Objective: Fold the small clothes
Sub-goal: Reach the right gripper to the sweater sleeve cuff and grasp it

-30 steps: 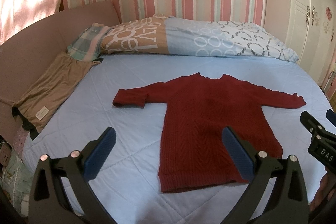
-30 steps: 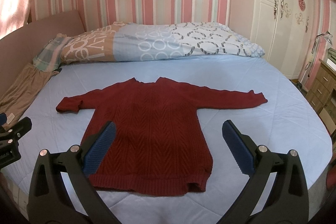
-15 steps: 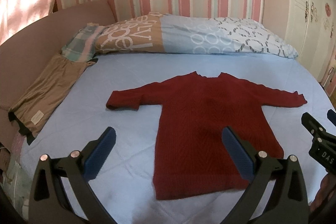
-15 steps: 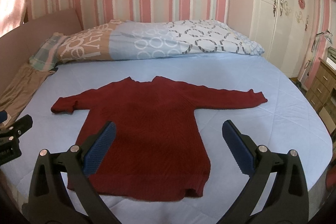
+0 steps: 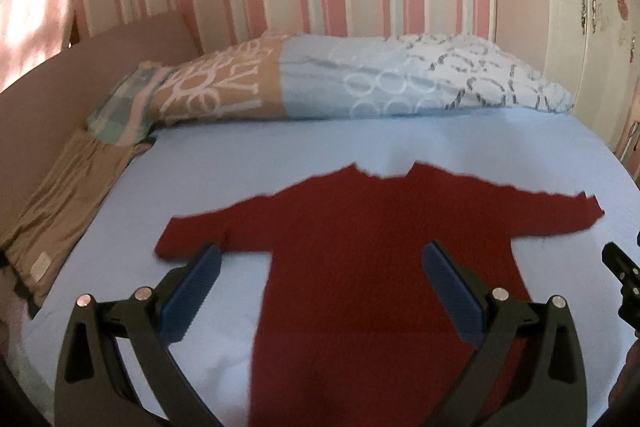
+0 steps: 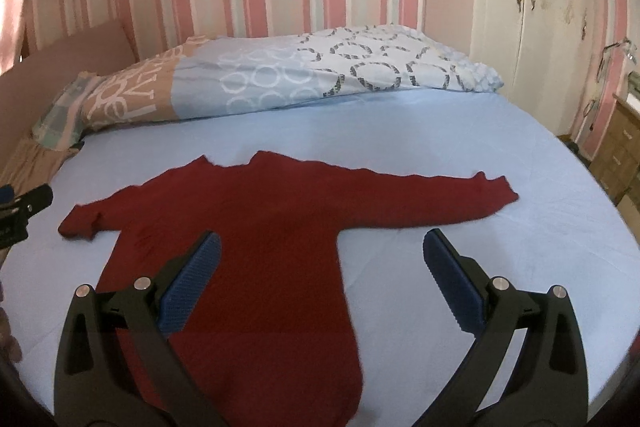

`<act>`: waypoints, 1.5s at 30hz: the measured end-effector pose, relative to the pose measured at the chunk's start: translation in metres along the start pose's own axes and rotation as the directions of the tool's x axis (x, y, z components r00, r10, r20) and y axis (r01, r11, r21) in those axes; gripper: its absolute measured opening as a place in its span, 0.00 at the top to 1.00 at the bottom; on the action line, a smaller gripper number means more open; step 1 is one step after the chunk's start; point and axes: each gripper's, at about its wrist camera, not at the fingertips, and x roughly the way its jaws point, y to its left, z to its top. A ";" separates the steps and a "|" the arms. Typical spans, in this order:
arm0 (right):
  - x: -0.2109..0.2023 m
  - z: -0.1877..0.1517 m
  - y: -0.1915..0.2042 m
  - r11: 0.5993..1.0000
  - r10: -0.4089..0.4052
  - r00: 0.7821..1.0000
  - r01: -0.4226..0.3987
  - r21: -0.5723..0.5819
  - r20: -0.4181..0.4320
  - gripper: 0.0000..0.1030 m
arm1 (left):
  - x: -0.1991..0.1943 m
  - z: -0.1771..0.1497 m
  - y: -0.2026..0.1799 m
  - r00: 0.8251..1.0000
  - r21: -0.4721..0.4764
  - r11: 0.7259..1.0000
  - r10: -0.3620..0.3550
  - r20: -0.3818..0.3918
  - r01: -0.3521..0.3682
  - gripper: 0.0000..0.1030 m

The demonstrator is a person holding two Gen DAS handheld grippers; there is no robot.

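Note:
A dark red knitted sweater [image 5: 360, 247] [image 6: 256, 227] lies flat on the light blue bed sheet [image 5: 280, 155], both sleeves spread out sideways and the neck toward the pillows. My left gripper [image 5: 320, 283] hovers open above the sweater's left half, its left blue pad by the left sleeve cuff [image 5: 176, 239]. My right gripper [image 6: 320, 279] hovers open above the sweater's right side, below the long right sleeve [image 6: 440, 195]. Neither holds anything. Each gripper's tip shows at the edge of the other's view.
A patterned duvet [image 6: 300, 75] lies rolled along the head of the bed. A tan garment [image 5: 64, 203] and a checked cloth [image 5: 124, 111] lie at the left by the pink headboard. A white wardrobe [image 6: 532, 7] and a wooden drawer unit [image 6: 620, 147] stand on the right.
Both grippers have moved forward and lower toward the sweater, which now fills more of each view. The jaws stay open; the sweater has not moved.

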 end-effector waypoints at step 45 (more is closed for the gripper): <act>0.277 0.013 -0.362 0.856 0.043 0.927 0.159 0.492 -0.374 0.43 | 0.246 0.031 -0.256 0.976 0.148 0.982 -0.083 -0.201 0.114 0.02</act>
